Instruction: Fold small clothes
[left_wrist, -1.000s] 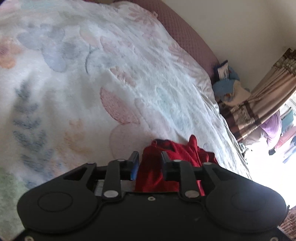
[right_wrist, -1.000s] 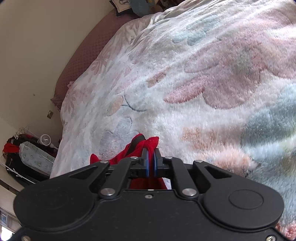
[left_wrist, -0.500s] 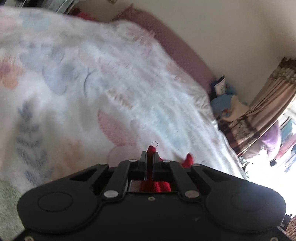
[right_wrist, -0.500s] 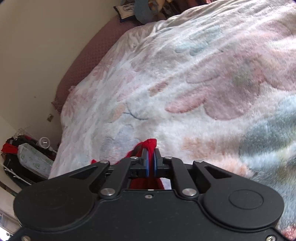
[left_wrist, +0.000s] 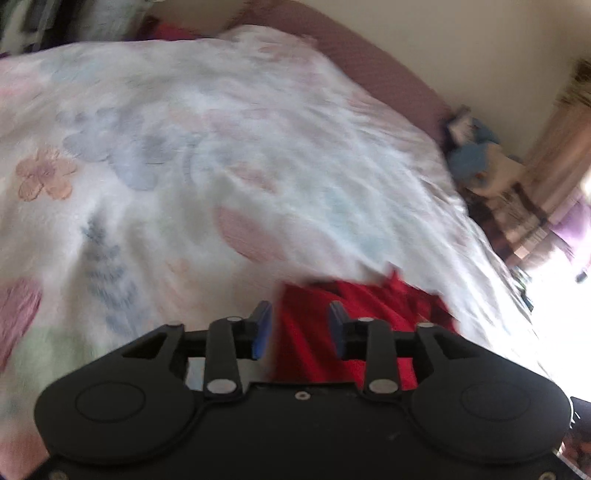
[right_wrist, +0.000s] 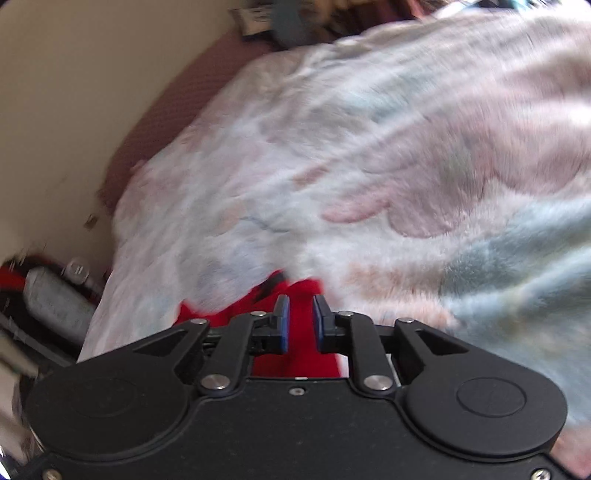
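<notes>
Spread wide, my left gripper (left_wrist: 299, 325) holds nothing; the red garment (left_wrist: 354, 325) lies on the floral blanket (left_wrist: 221, 155) of the bed, just beyond and under my blue pads (left_wrist: 261, 328). From the right wrist, my right gripper (right_wrist: 300, 324) has its jaws parted too, clamping nothing, with the red garment (right_wrist: 295, 354) showing between and below them on the blanket (right_wrist: 406, 166).
</notes>
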